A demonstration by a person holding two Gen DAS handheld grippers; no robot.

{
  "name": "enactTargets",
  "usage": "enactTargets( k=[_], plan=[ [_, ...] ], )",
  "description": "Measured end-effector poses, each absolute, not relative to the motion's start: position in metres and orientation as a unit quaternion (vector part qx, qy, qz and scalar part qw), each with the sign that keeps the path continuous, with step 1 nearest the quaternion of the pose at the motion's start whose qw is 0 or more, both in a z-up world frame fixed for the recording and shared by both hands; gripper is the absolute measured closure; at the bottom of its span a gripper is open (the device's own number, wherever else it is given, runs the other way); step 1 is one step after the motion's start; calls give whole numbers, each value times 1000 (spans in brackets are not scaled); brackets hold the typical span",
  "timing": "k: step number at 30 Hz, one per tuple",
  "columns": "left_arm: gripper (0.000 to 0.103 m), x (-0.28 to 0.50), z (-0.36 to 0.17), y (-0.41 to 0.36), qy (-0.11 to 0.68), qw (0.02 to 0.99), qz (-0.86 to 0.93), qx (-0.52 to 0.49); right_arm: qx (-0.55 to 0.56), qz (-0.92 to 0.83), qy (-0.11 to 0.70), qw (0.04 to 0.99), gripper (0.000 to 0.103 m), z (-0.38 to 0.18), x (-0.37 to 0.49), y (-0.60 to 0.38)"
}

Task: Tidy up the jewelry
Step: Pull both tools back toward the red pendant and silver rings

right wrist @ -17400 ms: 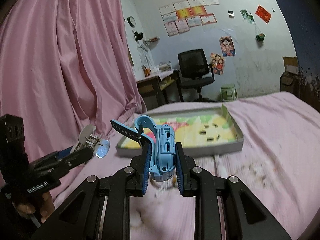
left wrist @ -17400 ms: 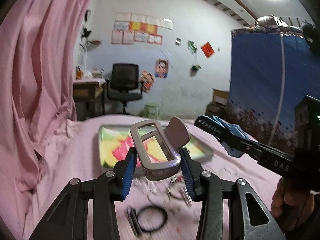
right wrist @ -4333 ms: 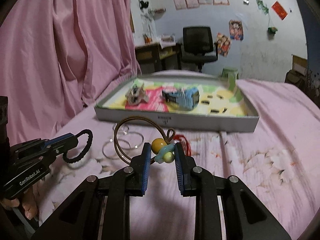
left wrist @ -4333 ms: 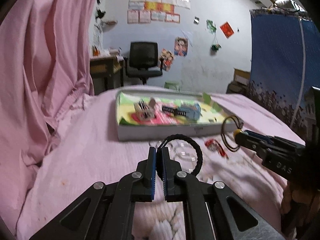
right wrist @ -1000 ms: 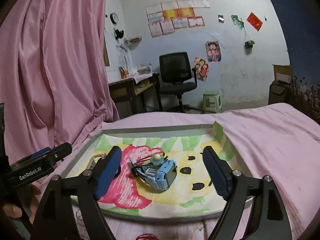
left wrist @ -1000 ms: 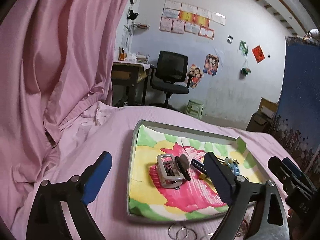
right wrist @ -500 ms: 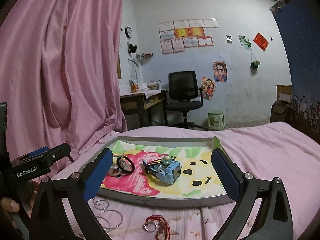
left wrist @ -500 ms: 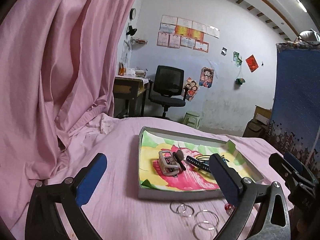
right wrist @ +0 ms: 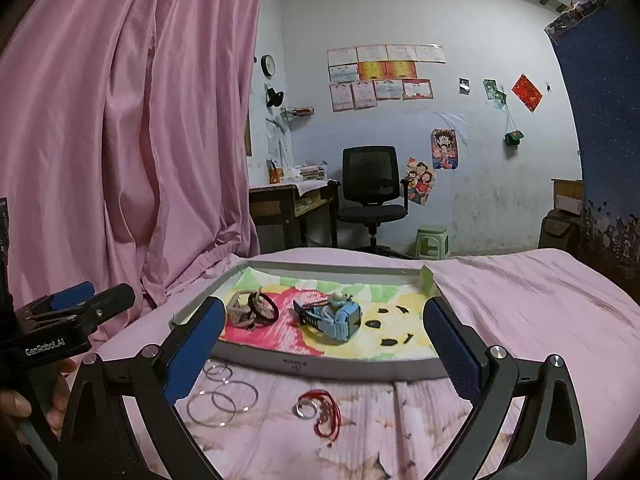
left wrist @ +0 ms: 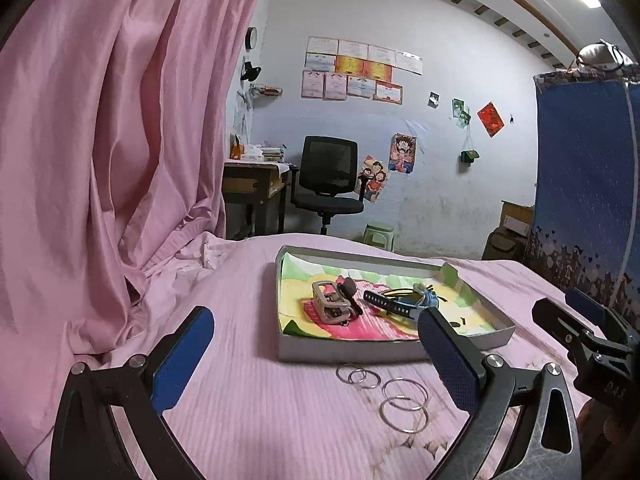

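Observation:
A shallow grey tray (left wrist: pixel 344 350) (right wrist: pixel 340 365) with a colourful lining lies on the pink bed. In it are a grey watch (left wrist: pixel 330 307) (right wrist: pixel 239 314), a black bracelet (right wrist: pixel 263 306), a blue watch (right wrist: pixel 334 320) (left wrist: pixel 426 297) and a brown hair tie with beads (left wrist: pixel 400 292). Several silver rings (left wrist: pixel 394 394) (right wrist: pixel 220 394) and a red string bracelet (right wrist: pixel 322 410) lie on the sheet in front of the tray. My left gripper (left wrist: pixel 316 354) and my right gripper (right wrist: pixel 324 346) are both wide open and empty, held back from the tray's near wall.
A pink curtain (left wrist: pixel 100 160) hangs along the left side. A blue patterned panel (left wrist: pixel 584 184) stands on the right. Beyond the bed are a desk (right wrist: pixel 292 200), a black office chair (right wrist: pixel 372 192) and a green stool (right wrist: pixel 432 242).
Both grippers have pulled back and up from the tray, so the rings and red bracelet on the sheet now show. Earlier, the black bracelet and hair tie were carried and released into the tray.

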State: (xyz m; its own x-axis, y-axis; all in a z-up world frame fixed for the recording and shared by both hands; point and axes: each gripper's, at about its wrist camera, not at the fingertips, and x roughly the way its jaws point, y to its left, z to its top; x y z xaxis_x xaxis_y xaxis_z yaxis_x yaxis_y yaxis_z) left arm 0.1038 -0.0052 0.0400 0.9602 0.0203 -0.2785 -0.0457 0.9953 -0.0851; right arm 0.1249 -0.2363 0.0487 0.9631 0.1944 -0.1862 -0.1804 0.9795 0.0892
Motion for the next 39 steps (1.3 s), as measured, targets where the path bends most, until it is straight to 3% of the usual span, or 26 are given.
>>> enactTargets(
  k=[17, 26, 32, 39],
  plan=[
    [1, 104, 17, -10, 218, 976, -8, -11, 11, 114, 202, 973, 7, 18, 121, -247],
    [1, 115, 8, -15, 262, 964, -43, -2, 20, 127, 264, 956, 26, -5, 137, -249],
    [14, 124, 2, -19, 288, 955, -69, -5, 27, 135, 296, 945, 30, -15, 147, -246],
    [40, 141, -10, -27, 339, 935, -106, -15, 26, 143, 329, 933, 48, -26, 158, -242]
  ],
)
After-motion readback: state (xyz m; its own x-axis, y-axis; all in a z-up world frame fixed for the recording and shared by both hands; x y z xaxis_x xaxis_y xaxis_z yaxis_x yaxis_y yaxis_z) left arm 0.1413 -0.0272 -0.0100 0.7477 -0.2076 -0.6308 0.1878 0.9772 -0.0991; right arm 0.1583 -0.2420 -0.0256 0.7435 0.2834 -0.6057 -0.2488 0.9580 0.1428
